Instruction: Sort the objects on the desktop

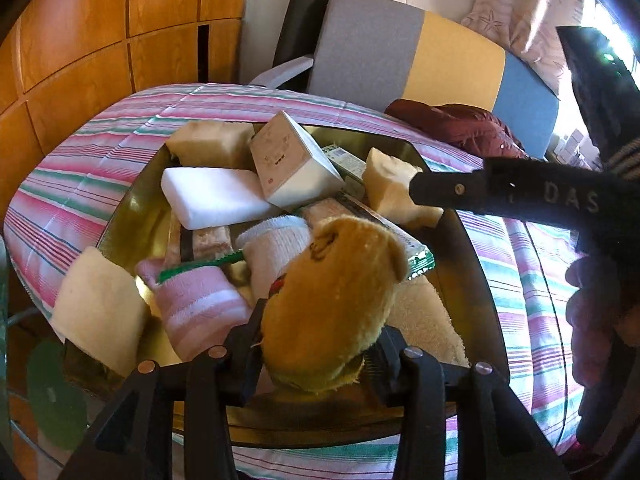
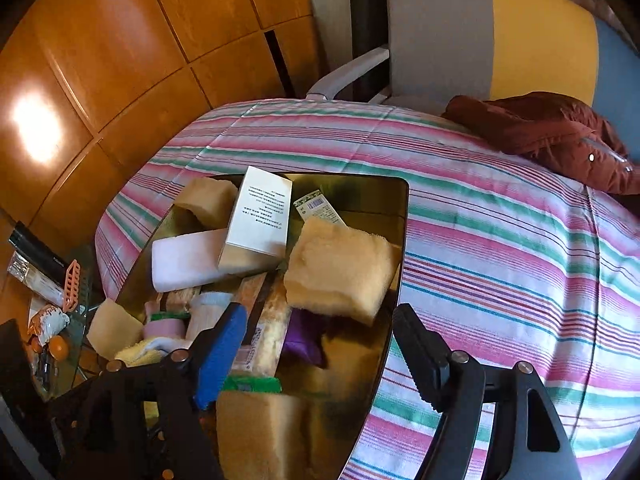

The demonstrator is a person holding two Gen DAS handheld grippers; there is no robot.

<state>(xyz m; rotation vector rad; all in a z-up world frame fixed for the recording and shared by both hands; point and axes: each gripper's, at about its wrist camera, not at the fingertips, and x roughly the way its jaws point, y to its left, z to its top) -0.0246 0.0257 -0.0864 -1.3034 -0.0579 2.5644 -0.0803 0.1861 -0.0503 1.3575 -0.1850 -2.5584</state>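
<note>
A striped cloth (image 2: 500,240) covers the counter, with wooden panels (image 2: 120,60) behind it and a chair (image 2: 460,32) at the far edge. Ahead of both tools lies a golden tray (image 2: 360,184), crowded with sponges, a white box (image 2: 260,212) and rolled towels. The left tool (image 1: 320,356) is clamped on a brown plush toy (image 1: 336,300), low over the near part of the tray. The right tool (image 2: 320,356) stands apart with nothing between its sides, above the tray's near right edge. To its right the cloth is bare; a dark red jacket (image 2: 552,136) lies far ahead.
</note>
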